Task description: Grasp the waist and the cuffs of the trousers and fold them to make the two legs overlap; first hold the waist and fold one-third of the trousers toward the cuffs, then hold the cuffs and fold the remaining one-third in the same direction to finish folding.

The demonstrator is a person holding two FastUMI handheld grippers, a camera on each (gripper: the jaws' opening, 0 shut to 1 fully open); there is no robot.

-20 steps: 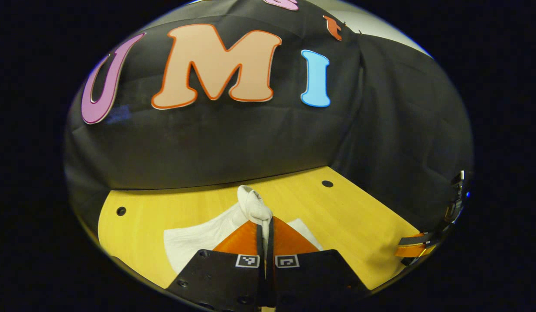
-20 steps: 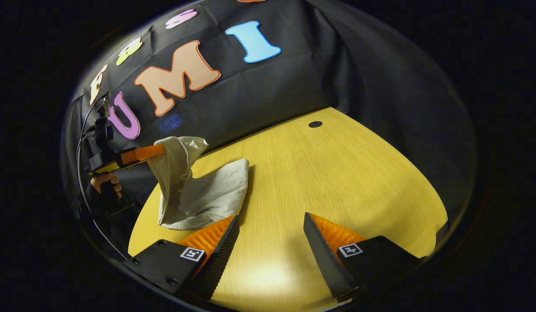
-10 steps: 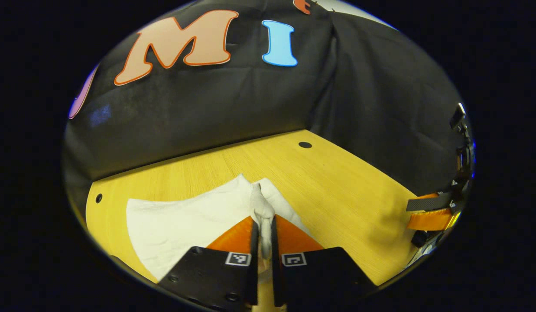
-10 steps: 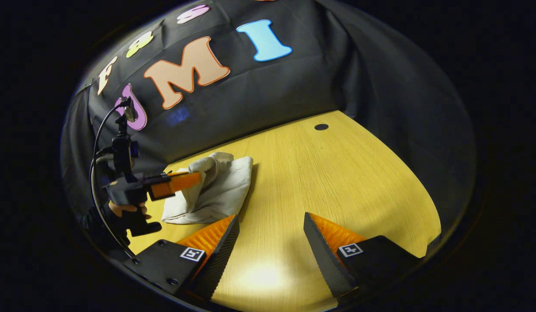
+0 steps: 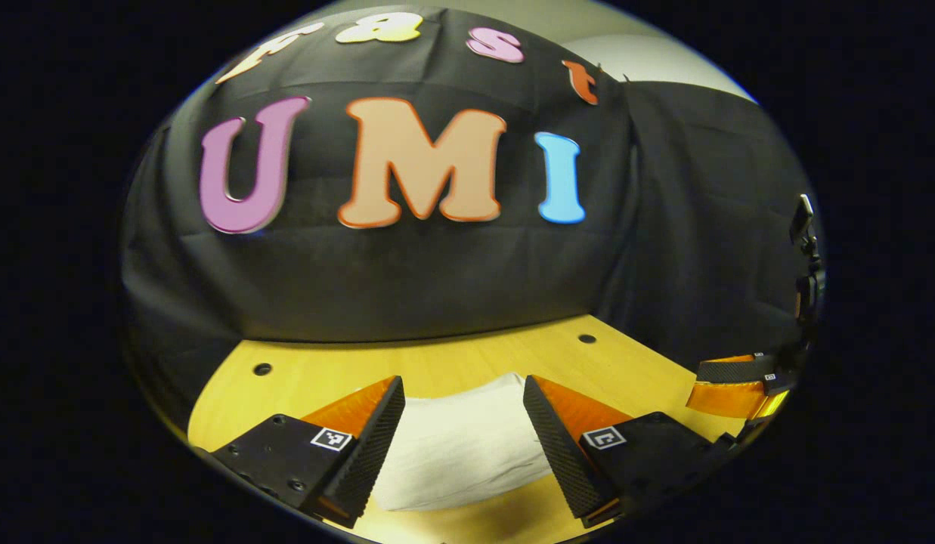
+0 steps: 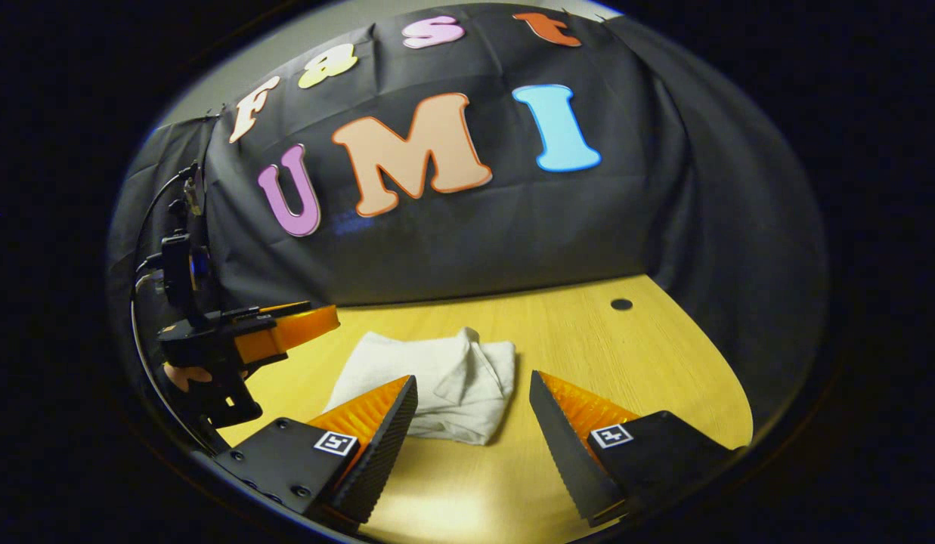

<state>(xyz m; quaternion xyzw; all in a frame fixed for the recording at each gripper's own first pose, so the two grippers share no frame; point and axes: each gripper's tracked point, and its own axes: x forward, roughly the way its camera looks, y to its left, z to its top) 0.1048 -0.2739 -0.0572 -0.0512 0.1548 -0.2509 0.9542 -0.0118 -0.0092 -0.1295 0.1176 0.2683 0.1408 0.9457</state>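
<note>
Off-white trousers (image 6: 437,381) on yellow wood-grain table (image 6: 633,355).

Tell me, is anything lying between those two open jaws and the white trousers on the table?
Nothing visible does. The folded trousers lie alone on the wooden table, just ahead of the right gripper and the left gripper.

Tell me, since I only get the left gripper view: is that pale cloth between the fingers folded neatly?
Observer: Not quite. In the right gripper view the trousers lie as a compact bundle on the table, with a rumpled flap on top.
Operator: Is anything holding them?
Observer: No. The left gripper hangs off to one side, apart from the cloth.
Operator: And the other gripper?
Observer: The right gripper is open and grips nothing.
</note>
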